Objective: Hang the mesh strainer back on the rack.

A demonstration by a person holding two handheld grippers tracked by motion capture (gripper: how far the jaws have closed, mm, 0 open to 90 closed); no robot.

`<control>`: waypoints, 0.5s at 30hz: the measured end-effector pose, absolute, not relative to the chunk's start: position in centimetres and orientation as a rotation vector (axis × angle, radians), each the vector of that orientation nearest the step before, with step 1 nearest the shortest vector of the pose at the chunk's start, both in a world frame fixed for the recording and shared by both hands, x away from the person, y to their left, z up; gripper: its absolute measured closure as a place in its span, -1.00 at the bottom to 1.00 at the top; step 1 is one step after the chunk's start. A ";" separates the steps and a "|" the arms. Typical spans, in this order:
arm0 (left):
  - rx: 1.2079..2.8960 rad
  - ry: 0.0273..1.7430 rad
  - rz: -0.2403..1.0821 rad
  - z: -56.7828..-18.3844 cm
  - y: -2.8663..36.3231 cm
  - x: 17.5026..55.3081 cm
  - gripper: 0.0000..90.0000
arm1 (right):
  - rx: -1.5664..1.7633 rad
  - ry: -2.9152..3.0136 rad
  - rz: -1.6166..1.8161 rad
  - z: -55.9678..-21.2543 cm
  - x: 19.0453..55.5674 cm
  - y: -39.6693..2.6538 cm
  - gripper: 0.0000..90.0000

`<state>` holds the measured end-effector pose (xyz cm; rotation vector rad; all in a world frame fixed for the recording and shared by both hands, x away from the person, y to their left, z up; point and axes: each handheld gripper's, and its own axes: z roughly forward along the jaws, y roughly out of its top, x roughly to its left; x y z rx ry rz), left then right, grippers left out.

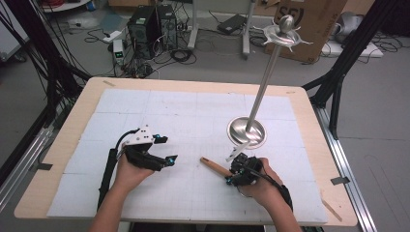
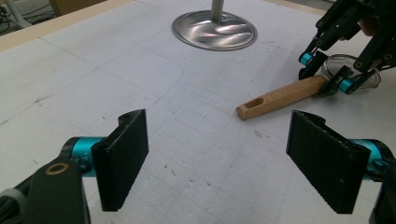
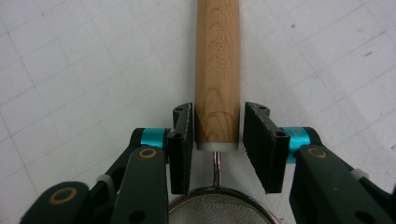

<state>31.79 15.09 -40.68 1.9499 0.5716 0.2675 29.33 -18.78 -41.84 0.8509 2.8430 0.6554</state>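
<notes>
Lying on the white bench (image 1: 193, 111) at lower centre of the high view, a small strainer's wooden handle (image 3: 217, 70) sits between the right gripper (image 3: 217, 140) jaws — they flank its end closely, seemingly touching but perhaps not clamped. Its mesh bowl (image 3: 217, 207) shows at the bottom edge. The left gripper (image 2: 219, 158) hovers lower left, jaws wide apart and empty — a metal stand (image 1: 246, 131) rises upper right

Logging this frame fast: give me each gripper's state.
Left gripper: open, holding nothing.
Right gripper: jaws around the strainer's wooden handle, not fully clamped.
</notes>
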 end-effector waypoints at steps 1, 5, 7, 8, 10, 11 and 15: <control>1.947 0.572 0.266 -40.7 15.1 31.8 -0.52 | 0.854 2.849 0.638 -41.8 29.4 -18.6 0.40; 1.942 0.576 0.263 -40.7 15.0 31.7 -0.52 | 0.860 2.865 0.612 -41.7 29.6 -18.4 0.40; 1.944 0.576 0.264 -40.7 15.0 31.7 -0.52 | 0.857 2.880 0.580 -41.6 29.8 -18.2 0.39; 1.947 0.575 0.265 -40.7 15.0 31.7 -0.52 | 0.851 2.878 0.571 -41.6 29.9 -18.1 0.39; 1.946 0.574 0.265 -40.7 15.0 31.7 -0.52 | 0.853 2.896 0.548 -41.5 30.1 -18.0 0.39; 1.946 0.577 0.265 -40.7 15.0 31.7 -0.52 | 0.857 2.903 0.539 -41.5 30.2 -17.9 0.40; 1.952 0.576 0.266 -40.7 14.9 31.7 -0.52 | 0.881 2.904 0.535 -41.5 30.2 -17.9 0.49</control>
